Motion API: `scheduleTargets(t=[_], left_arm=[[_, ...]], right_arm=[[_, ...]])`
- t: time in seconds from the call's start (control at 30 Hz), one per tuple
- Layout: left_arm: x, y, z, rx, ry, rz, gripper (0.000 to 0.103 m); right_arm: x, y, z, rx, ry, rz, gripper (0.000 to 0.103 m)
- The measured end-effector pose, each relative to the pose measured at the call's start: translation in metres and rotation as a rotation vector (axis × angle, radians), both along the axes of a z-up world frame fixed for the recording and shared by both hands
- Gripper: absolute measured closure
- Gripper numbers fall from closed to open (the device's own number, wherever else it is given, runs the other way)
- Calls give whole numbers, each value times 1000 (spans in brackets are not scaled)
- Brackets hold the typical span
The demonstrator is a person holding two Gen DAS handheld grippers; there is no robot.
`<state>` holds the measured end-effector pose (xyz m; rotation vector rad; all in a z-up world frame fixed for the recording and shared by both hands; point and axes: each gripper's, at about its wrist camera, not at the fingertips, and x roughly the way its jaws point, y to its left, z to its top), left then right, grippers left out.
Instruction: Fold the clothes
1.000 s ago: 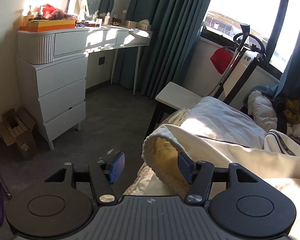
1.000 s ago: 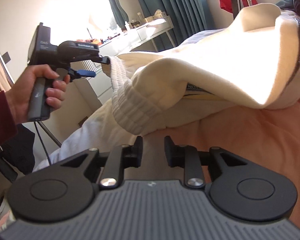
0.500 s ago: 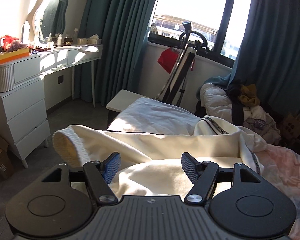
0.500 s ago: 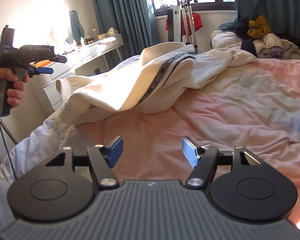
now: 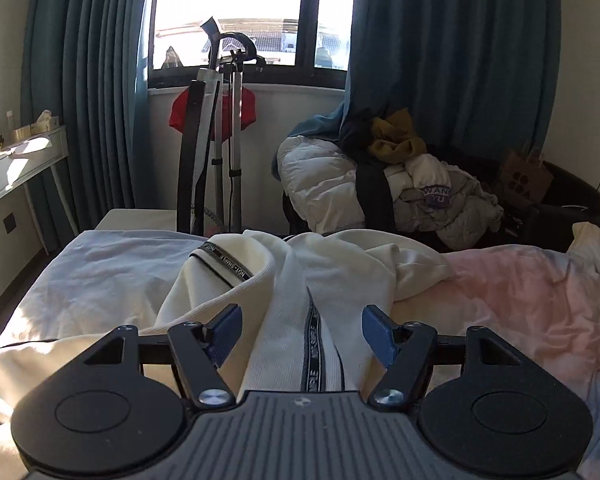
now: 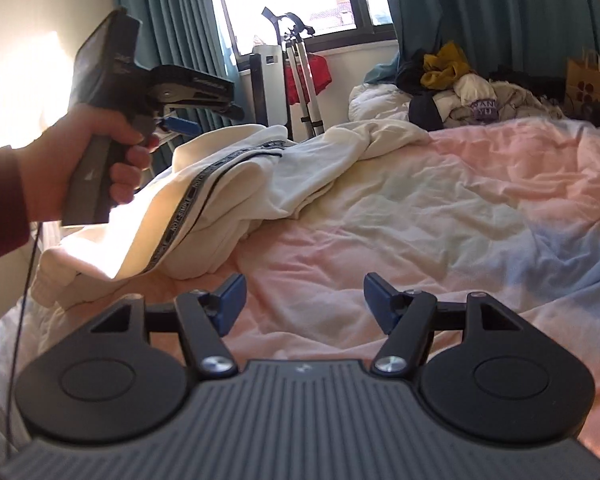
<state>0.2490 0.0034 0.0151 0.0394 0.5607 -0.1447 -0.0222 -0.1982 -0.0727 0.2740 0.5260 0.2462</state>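
Observation:
A cream garment with a black lettered tape lies crumpled on the left part of the pink bedcover. My left gripper hovers just over it, open, with the taped strip running under the gap between its blue pads and neither pad pressing. In the right wrist view the same garment lies to the left, and a hand holds the left gripper above its near end. My right gripper is open over bare pink bedcover, to the right of the garment, with nothing between its fingers.
A heap of clothes and a white duvet sits beyond the bed's far edge. A garment steamer stand with a red top stands by the window. A white dressing table is at the left, a paper bag at the right.
The left gripper swung from the ribbed cuff and dresser side round to face the window, now over the taped part. The right gripper's jaws opened and it drew back from the cuff.

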Motion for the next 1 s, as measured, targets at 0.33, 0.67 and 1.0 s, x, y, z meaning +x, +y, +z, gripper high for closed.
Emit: scheduleTargets(t=[0.33,0.67,1.0], left_arm=[[132,-55,-50,146,98,45,43],[161,-71,-88,326,181,103,66],[105,-81,-49,399,133,89,100]], right_arm=[[38,-11,-36,86,122,-12,36],[46,-25,-49,167,198,-33,36],[49,-33,-46,146,178,-80,36]])
